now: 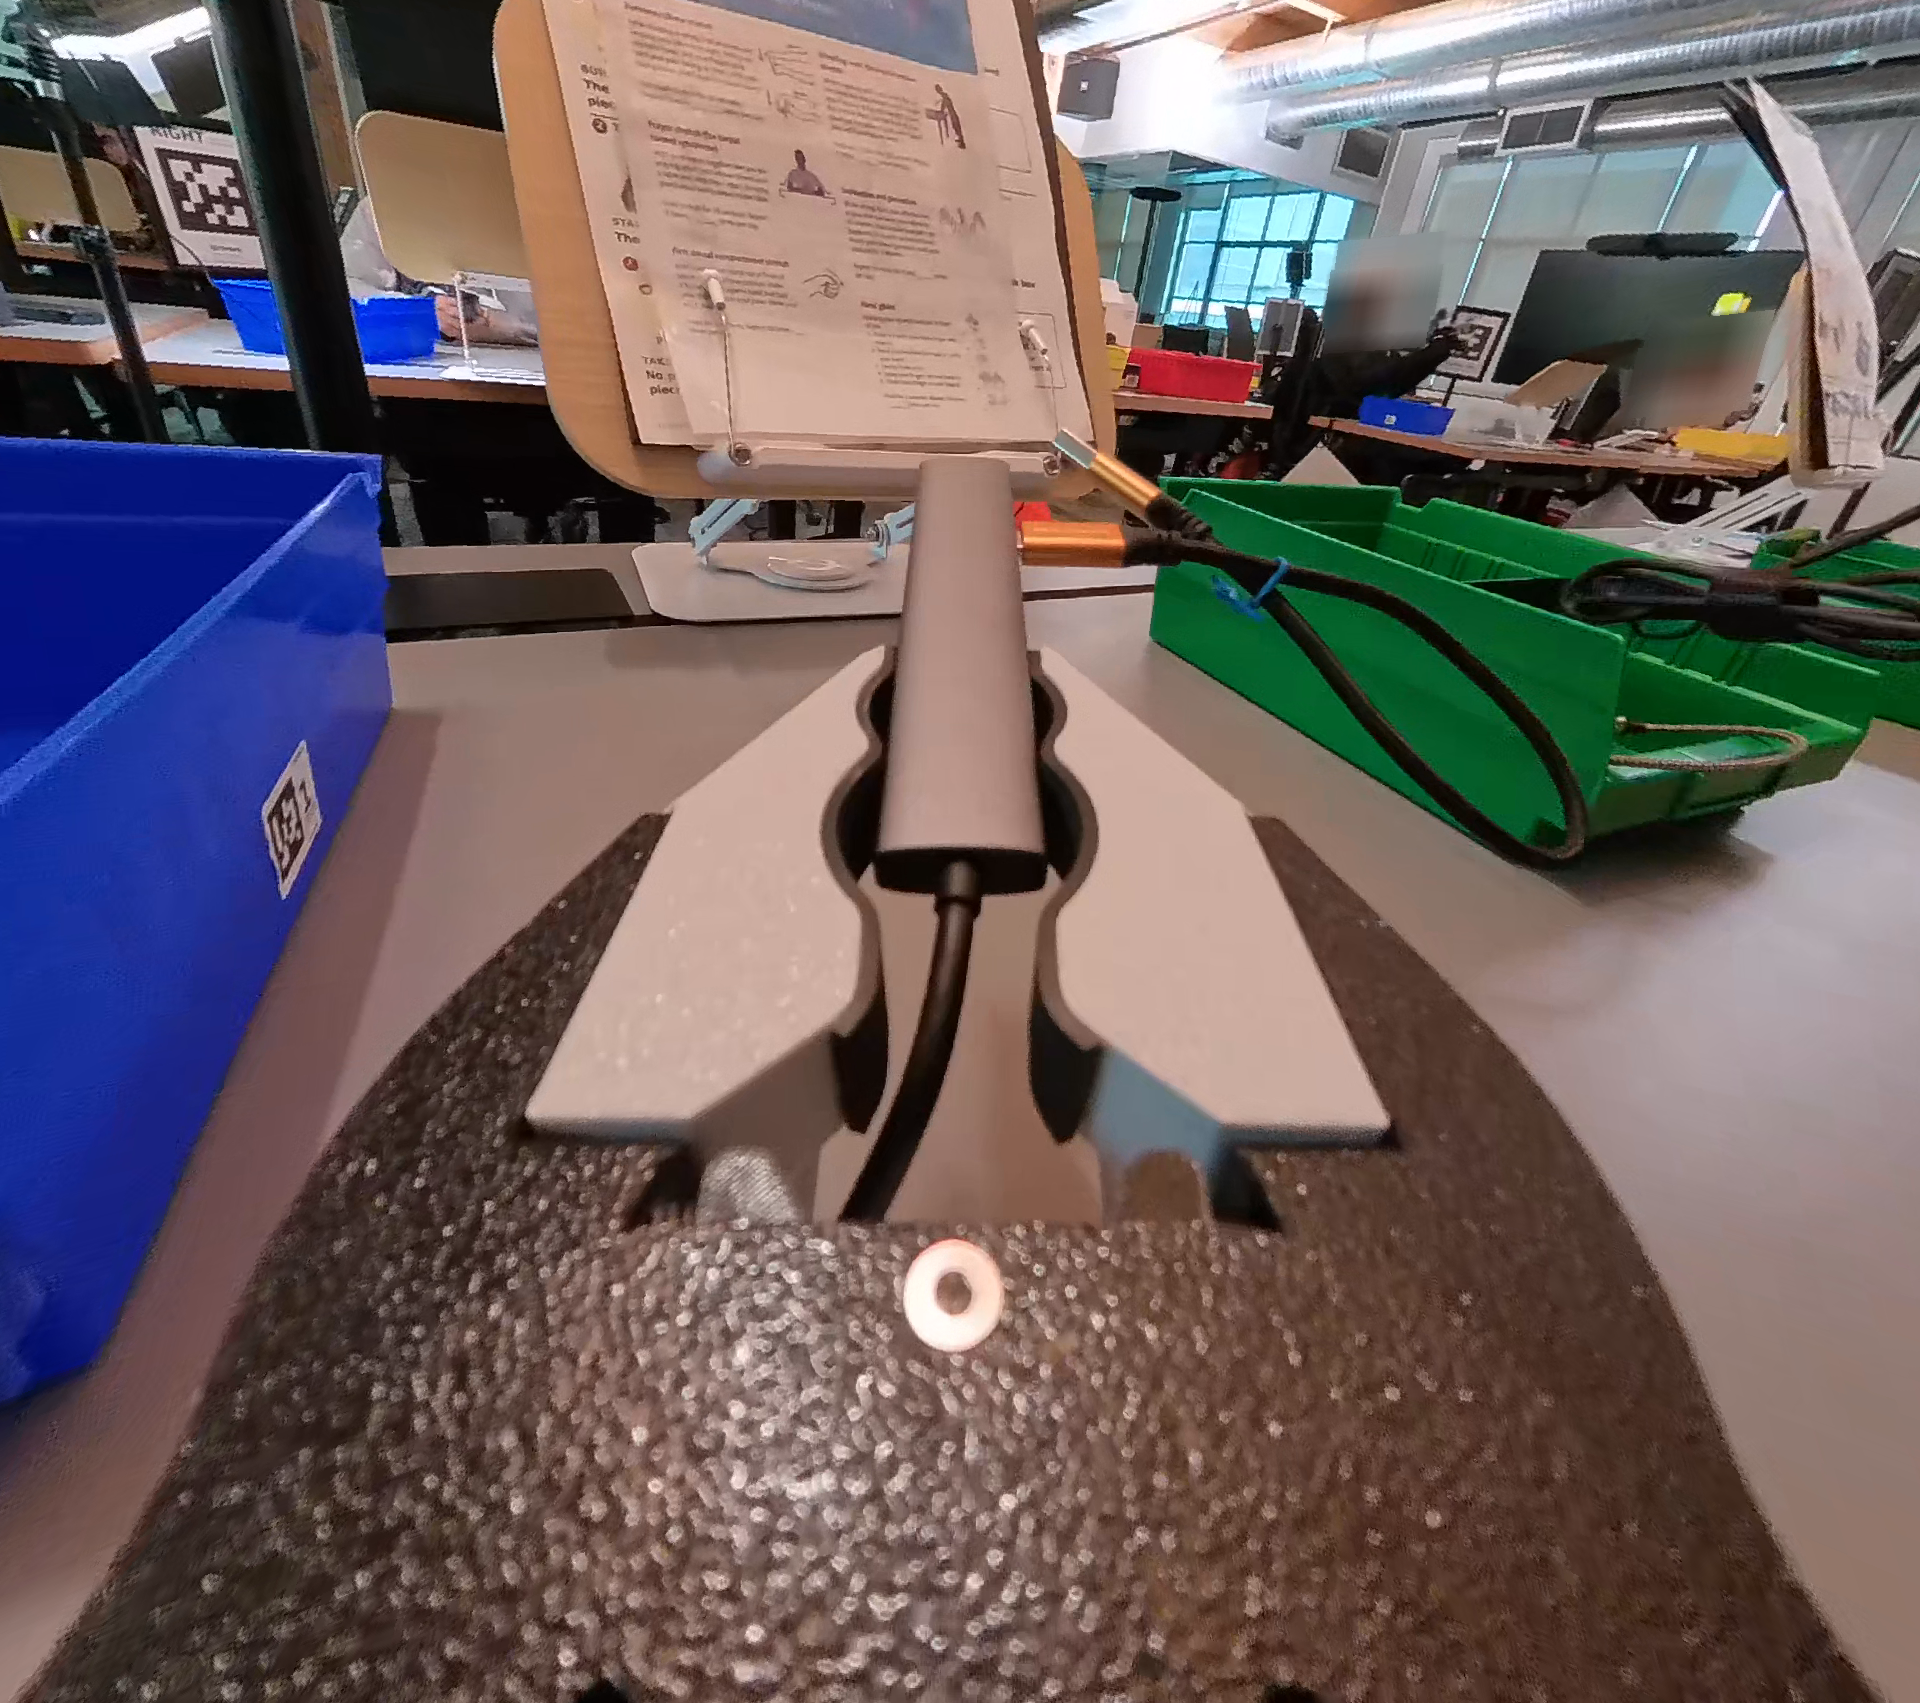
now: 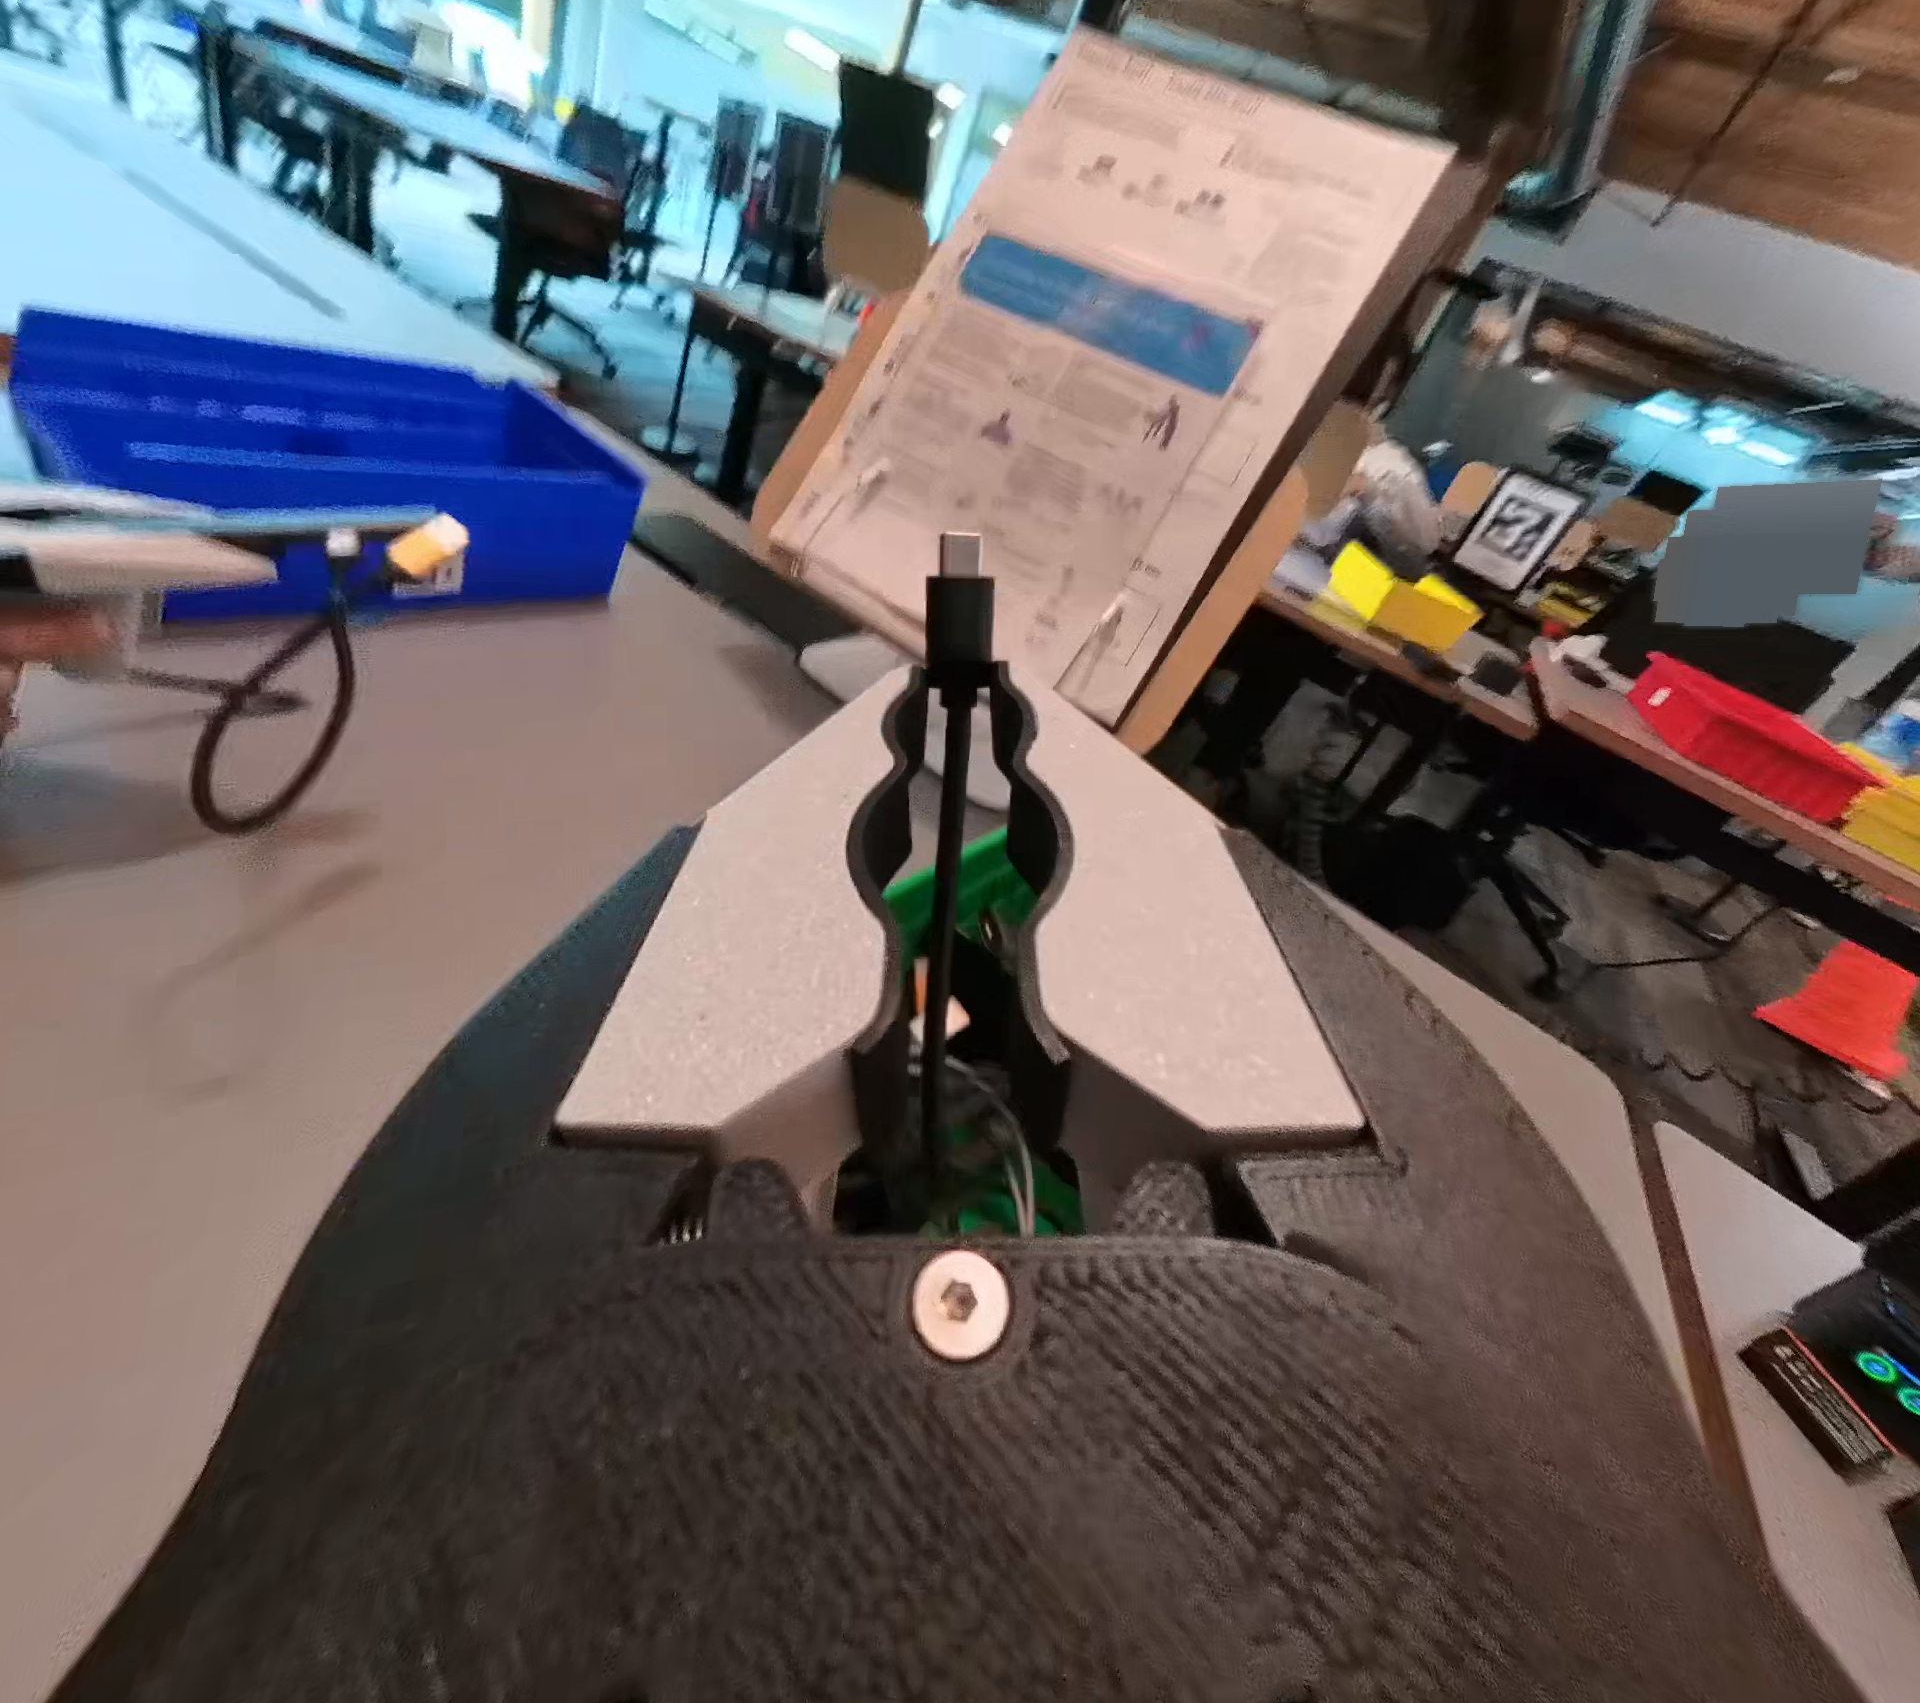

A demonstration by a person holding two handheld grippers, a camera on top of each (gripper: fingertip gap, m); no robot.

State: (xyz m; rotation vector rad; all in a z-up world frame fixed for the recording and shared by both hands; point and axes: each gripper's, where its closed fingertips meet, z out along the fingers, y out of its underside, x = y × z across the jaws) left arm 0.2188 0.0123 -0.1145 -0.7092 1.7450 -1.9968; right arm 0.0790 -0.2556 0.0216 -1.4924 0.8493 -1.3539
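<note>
My left gripper (image 1: 961, 666) is shut on a long grey USB hub (image 1: 961, 614) that points forward above the grey table (image 1: 623, 718). The hub's black cable (image 1: 935, 1009) runs back between the fingers. A braided black cable with an orange plug (image 1: 1070, 547) meets the hub's right side; a second orange plug (image 1: 1107, 474) hangs free beside it. My right gripper (image 2: 961, 677) is shut on a thin black cable whose USB-C plug (image 2: 961, 604) sticks out past the fingertips. The left gripper's hub (image 2: 260, 521) and the orange plug (image 2: 426, 550) show far left in the right wrist view.
A blue bin (image 1: 156, 770) stands at the left and a green bin (image 1: 1455, 666) holding cables at the right. A document stand with printed sheets (image 1: 831, 199) stands behind. A black pole (image 1: 260, 95) rises at the back left. A black device with green lights (image 2: 1860, 1383) lies at the right table edge. One gripper's finger ends stand about 35 cm off the other's.
</note>
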